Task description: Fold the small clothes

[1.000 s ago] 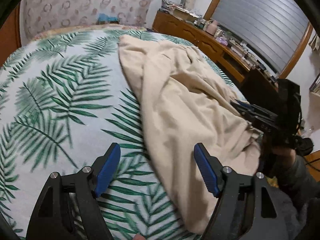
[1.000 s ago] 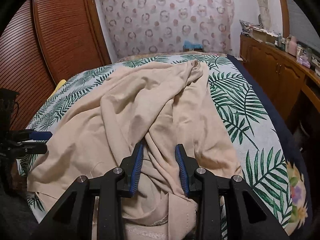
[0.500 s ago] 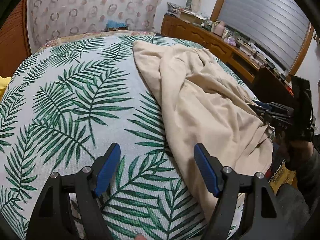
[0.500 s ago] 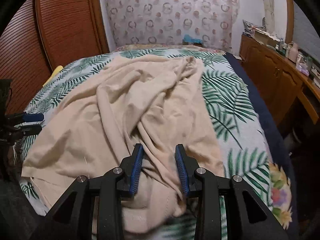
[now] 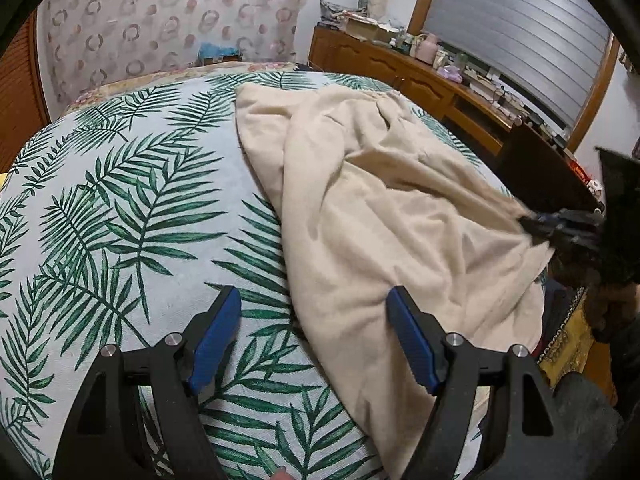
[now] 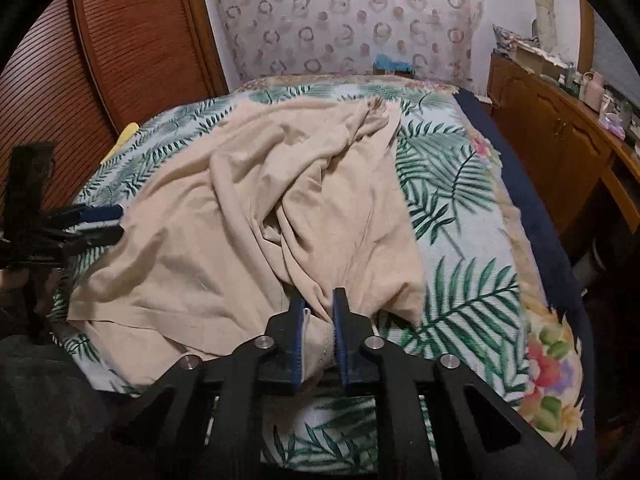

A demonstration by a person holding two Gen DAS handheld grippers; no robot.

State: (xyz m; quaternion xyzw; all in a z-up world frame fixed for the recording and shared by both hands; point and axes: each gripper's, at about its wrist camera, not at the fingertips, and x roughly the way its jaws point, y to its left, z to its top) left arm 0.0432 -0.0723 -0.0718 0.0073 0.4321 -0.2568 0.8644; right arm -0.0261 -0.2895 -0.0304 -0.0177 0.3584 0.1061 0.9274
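One soft beige knit garment (image 6: 256,216) lies rumpled on the leaf-print bedspread (image 5: 120,208), spread ahead of both tools; it looks light and limp, likely to sag and slide, so best taken at a hem or corner. The right gripper (image 6: 318,320) has just been closing and now pinches a bunched near edge of the cloth, apparently a hem, though the folds hide it, while the left gripper (image 5: 314,336) stands wide apart and empty, the garment's near-left edge just ahead of its right finger. Count: one garment, two grippers, one wooden sideboard (image 5: 400,76) beyond to the right.
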